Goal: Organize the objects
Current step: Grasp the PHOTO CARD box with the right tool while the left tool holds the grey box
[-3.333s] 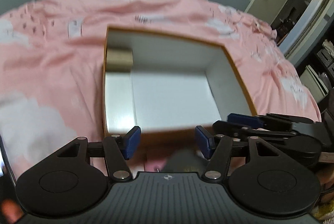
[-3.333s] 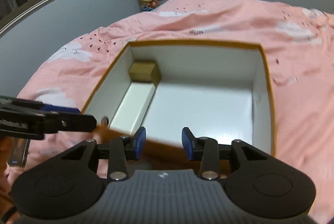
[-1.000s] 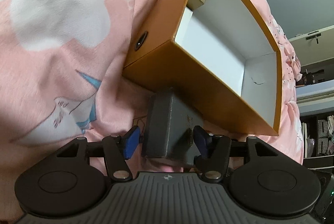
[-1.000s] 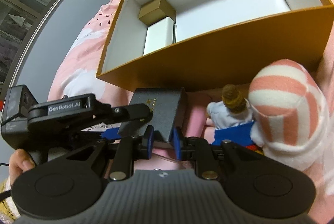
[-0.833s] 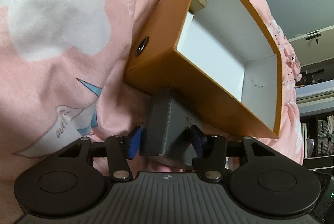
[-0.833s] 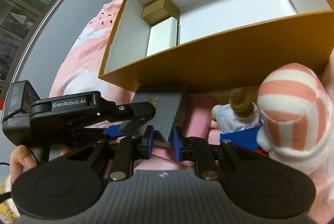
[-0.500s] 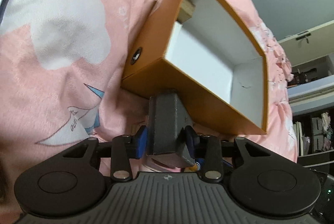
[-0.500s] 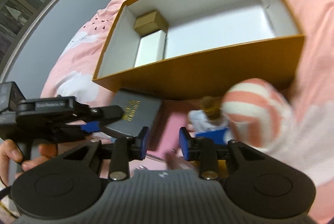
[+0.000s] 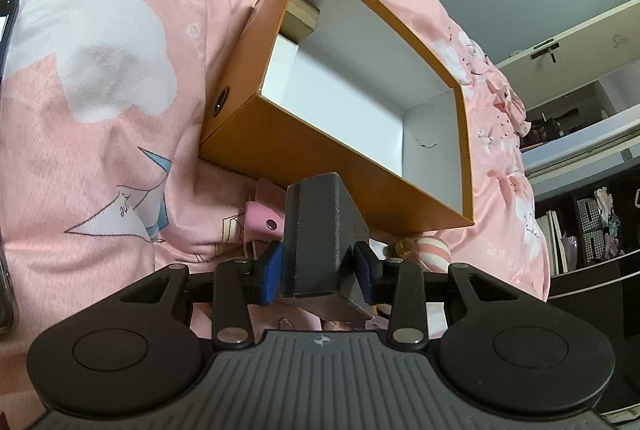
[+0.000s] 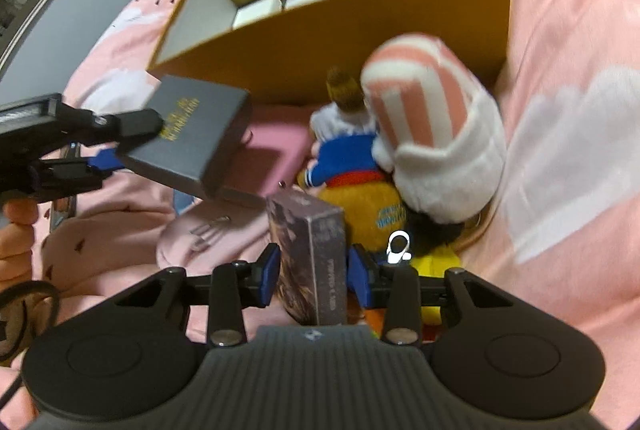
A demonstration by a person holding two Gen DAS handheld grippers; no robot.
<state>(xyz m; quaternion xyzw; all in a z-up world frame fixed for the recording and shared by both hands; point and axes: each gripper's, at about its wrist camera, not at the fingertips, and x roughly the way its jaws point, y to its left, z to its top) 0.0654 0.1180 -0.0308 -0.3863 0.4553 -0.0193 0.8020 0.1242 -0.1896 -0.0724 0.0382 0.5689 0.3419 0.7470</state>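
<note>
Left gripper (image 9: 318, 272) clamps a matte dark grey rectangular box (image 9: 320, 242), lifted near the orange carton (image 9: 320, 149). Right gripper (image 10: 314, 272) pinches a glossy printed purple box (image 10: 316, 262) upright. Beyond: fuzzy striped plush toy (image 10: 432, 133) on soft pink bedding (image 10: 560, 29).

1. The pink bedspread (image 9: 120, 133) carries pale printed lettering: "aut" can be made out on the white paper-crane figure (image 9: 124, 207), and the same letters show again near the right edge of the left wrist view, upside down.
2. The dark grey box (image 10: 192, 137) bears gold lettering in two lines on its top face; it is too small and blurred to read.
3. The purple patterned box (image 10: 316, 262) has a line of light print along its spine, perhaps one word and a short code, not legible.
4. The yellow plush toy (image 10: 372, 209) has a blue printed emblem, unreadable.
</note>
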